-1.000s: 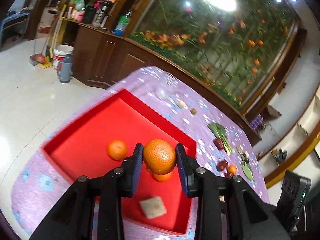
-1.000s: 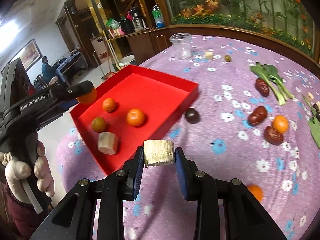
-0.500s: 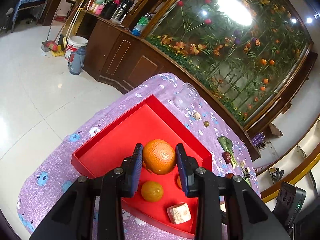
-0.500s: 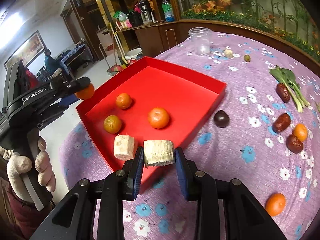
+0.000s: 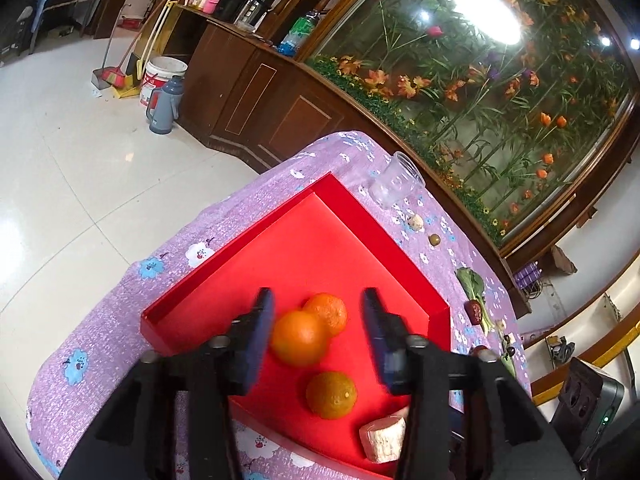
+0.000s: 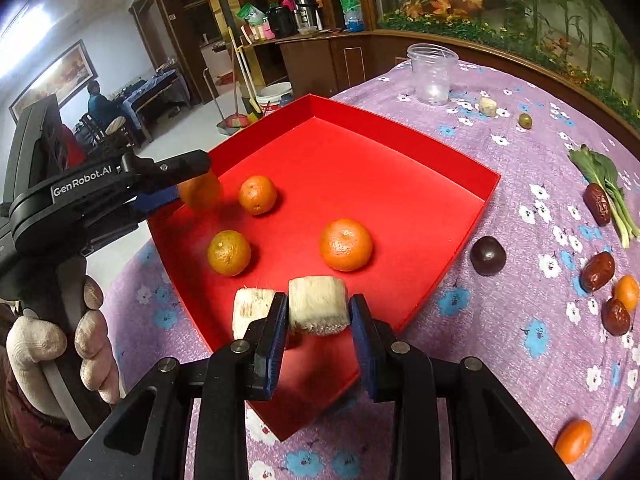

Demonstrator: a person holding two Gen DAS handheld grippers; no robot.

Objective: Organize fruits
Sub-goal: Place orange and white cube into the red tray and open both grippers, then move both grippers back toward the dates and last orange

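A red tray (image 5: 320,240) (image 6: 360,152) lies on the purple flowered tablecloth. My left gripper (image 5: 318,328) is open over its near-left corner; a blurred orange (image 5: 299,337) (image 6: 199,192) sits between the jaws, touching neither clearly. Other oranges (image 6: 257,195) (image 6: 229,253) (image 6: 345,244) and a pale cut chunk (image 6: 252,312) lie in the tray. My right gripper (image 6: 319,316) is shut on a second pale chunk (image 6: 318,310) above the tray's near edge.
On the cloth right of the tray: a dark plum (image 6: 487,255), red dates (image 6: 597,271), small oranges (image 6: 573,441), leafy greens (image 6: 604,184), a clear plastic cup (image 6: 432,76), a green olive (image 6: 525,121). A wooden counter stands behind.
My left gripper has opened and the orange it held is dropping into the tray. My right gripper has carried the pale chunk further over the tray.
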